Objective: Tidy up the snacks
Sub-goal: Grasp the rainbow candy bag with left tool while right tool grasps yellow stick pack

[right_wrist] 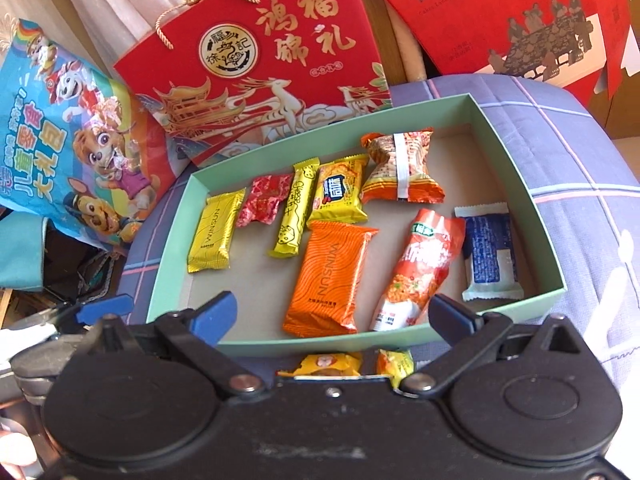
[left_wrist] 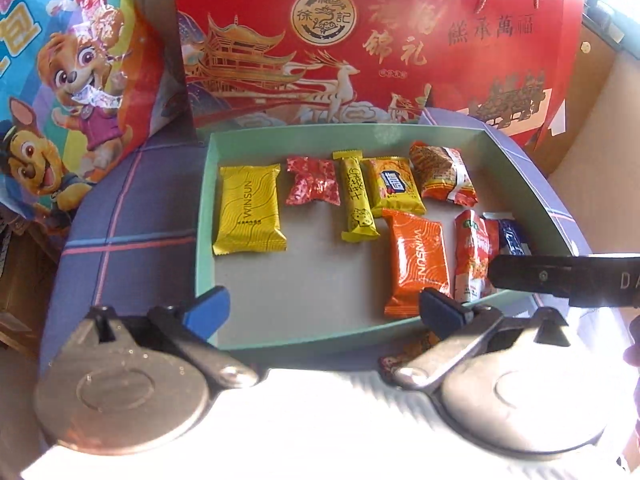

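Observation:
A shallow green box (left_wrist: pixel 202 216) (right_wrist: pixel 520 184) sits on a plaid cloth and holds several snack packs. Among them are a yellow pack (left_wrist: pixel 250 210) (right_wrist: pixel 214 234), an orange pack (left_wrist: pixel 418 262) (right_wrist: pixel 330 278), a red sachet (right_wrist: pixel 420 268) and a blue pack (right_wrist: pixel 488 250). My left gripper (left_wrist: pixel 326 308) is open and empty above the box's near edge. My right gripper (right_wrist: pixel 334 314) is open and empty over the near edge; part of it shows at the right in the left wrist view (left_wrist: pixel 560 276). Two small snacks (right_wrist: pixel 326 364) lie outside the box under the right gripper.
A red gift bag (left_wrist: pixel 320 40) (right_wrist: pixel 264 64) stands behind the box. A second red bag (right_wrist: pixel 520 16) stands at the back right. A blue cartoon snack bag (left_wrist: pixel 60 80) (right_wrist: pixel 68 140) leans at the left. The plaid cloth (left_wrist: pixel 128 220) drops off at the left.

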`<state>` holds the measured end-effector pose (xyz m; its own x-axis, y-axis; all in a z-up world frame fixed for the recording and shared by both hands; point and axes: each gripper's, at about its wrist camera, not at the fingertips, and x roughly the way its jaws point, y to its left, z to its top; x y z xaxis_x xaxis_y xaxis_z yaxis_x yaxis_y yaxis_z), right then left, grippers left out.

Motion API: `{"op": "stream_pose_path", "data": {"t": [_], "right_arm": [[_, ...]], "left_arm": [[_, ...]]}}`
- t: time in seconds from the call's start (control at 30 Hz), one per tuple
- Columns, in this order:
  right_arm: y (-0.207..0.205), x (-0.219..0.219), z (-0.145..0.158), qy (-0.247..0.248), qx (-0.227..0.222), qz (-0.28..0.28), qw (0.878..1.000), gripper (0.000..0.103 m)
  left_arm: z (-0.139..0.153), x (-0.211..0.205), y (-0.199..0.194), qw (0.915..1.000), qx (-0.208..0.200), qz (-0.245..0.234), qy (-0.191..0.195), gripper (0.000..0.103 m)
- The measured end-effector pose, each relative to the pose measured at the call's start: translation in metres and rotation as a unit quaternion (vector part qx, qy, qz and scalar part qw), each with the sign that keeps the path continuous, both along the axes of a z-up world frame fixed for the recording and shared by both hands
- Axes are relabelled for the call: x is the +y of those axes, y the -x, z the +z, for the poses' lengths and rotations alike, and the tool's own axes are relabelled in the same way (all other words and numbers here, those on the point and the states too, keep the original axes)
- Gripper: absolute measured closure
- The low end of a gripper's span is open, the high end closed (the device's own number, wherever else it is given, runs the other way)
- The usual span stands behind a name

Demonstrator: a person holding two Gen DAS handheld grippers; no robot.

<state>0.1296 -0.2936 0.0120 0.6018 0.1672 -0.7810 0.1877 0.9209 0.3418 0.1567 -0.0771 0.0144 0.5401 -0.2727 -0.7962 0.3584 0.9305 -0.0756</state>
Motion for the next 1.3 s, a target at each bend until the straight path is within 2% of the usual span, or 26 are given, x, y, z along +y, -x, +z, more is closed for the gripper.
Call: {"op": "stream_pose_path", "data": {"t": [0.13, 0.33, 0.57, 0.77, 0.93, 0.97, 1.0, 1.07, 1.1, 1.13, 1.2, 1.23, 1.3], "right_arm": [[0.02, 0.002, -0.005, -0.006, 0.009, -0.002, 1.0, 0.0], [0.039, 0.004, -0.018, -0.017, 0.025, -0.002, 1.0, 0.0], [0.062, -0.002, -0.031, -0.032, 0.038, -0.009, 0.999, 0.0], [0.089, -0.018, -0.041, -0.053, 0.048, -0.032, 0.997, 0.0], [0.103, -0.027, -0.048, -0.063, 0.049, -0.045, 0.996, 0.0], [0.105, -0.027, -0.049, -0.063, 0.046, -0.049, 0.996, 0.0], [0.106, -0.028, -0.049, -0.061, 0.044, -0.053, 0.996, 0.0], [0.108, -0.029, -0.048, -0.057, 0.039, -0.062, 0.996, 0.0], [0.108, -0.029, -0.047, -0.054, 0.034, -0.064, 0.996, 0.002], [0.108, -0.029, -0.046, -0.052, 0.03, -0.064, 0.996, 0.005], [0.107, -0.029, -0.044, -0.05, 0.024, -0.061, 0.997, 0.02], [0.107, -0.029, -0.043, -0.049, 0.019, -0.061, 0.997, 0.023], [0.106, -0.028, -0.043, -0.043, 0.015, -0.056, 0.997, 0.04]], "left_arm": [[-0.008, 0.005, 0.022, 0.9999, 0.013, -0.003, -0.002, 0.0], [-0.032, 0.007, 0.053, 0.9982, 0.058, -0.013, 0.0, 0.0], [-0.057, -0.005, 0.096, 0.9907, 0.122, -0.061, -0.001, 0.0], [-0.066, -0.018, 0.124, 0.9827, 0.148, -0.111, -0.014, 0.0], [-0.074, -0.03, 0.139, 0.9785, 0.148, -0.136, -0.046, 0.001], [-0.076, -0.032, 0.141, 0.9783, 0.145, -0.14, -0.049, 0.004], [-0.076, -0.031, 0.144, 0.9778, 0.144, -0.147, -0.041, 0.014], [-0.07, -0.032, 0.15, 0.9776, 0.131, -0.164, -0.021, 0.041], [-0.067, -0.033, 0.151, 0.976, 0.133, -0.172, -0.006, 0.07], [-0.065, -0.033, 0.152, 0.977, 0.126, -0.172, -0.007, 0.076], [-0.061, -0.033, 0.152, 0.9799, 0.107, -0.167, -0.022, 0.079], [-0.059, -0.03, 0.149, 0.9812, 0.104, -0.161, -0.021, 0.079], [-0.058, -0.021, 0.14, 0.9844, 0.104, -0.141, -0.016, 0.08]]}}
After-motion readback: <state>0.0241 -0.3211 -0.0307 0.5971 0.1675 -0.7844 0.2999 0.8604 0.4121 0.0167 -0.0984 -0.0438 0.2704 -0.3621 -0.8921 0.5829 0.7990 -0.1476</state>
